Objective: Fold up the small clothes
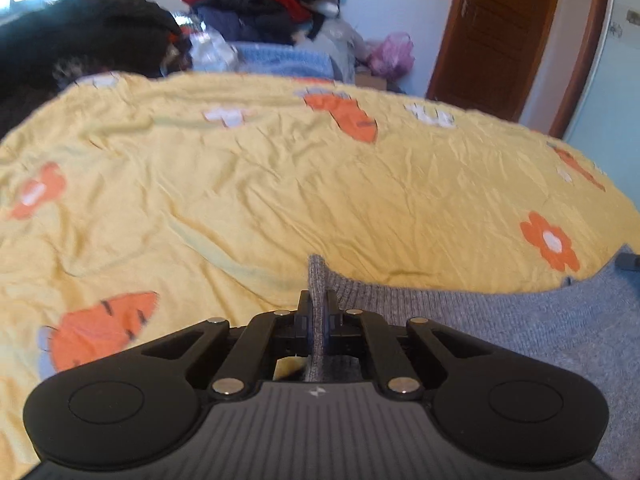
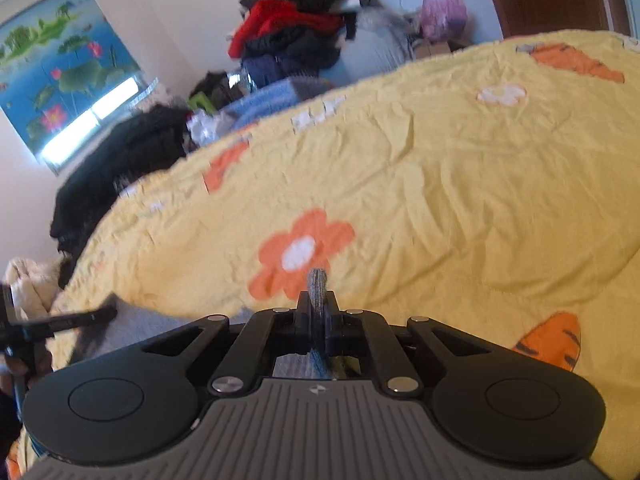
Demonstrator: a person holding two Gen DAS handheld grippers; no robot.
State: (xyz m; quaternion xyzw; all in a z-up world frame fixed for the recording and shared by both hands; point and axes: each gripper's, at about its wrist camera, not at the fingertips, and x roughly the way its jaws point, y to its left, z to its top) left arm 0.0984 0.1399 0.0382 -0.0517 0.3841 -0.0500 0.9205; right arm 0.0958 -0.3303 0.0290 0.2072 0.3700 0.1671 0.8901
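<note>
1. Grey knitted garment (image 1: pixel 500 320) is lying on the yellow bedspread (image 1: pixel 280 184), spreading toward 3 o'clock in the left wrist view.
2. Left gripper (image 1: pixel 318 304) is pinching its ribbed edge — jaws tight.
3. Right gripper (image 2: pixel 317 304) is pinching another grey edge (image 2: pixel 317 280) at 12 o'clock.

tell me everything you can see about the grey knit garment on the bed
The grey knit garment looks like soft ribbed wool or a similar yarn, heathered grey, with a tighter ribbed band along its far edge. It lies on the yellow flower-and-carrot bedspread, at the near edge of both views. The left gripper is shut on one upright fold of its edge, and the right gripper is shut on another. What kind of garment it is cannot be told.
</note>
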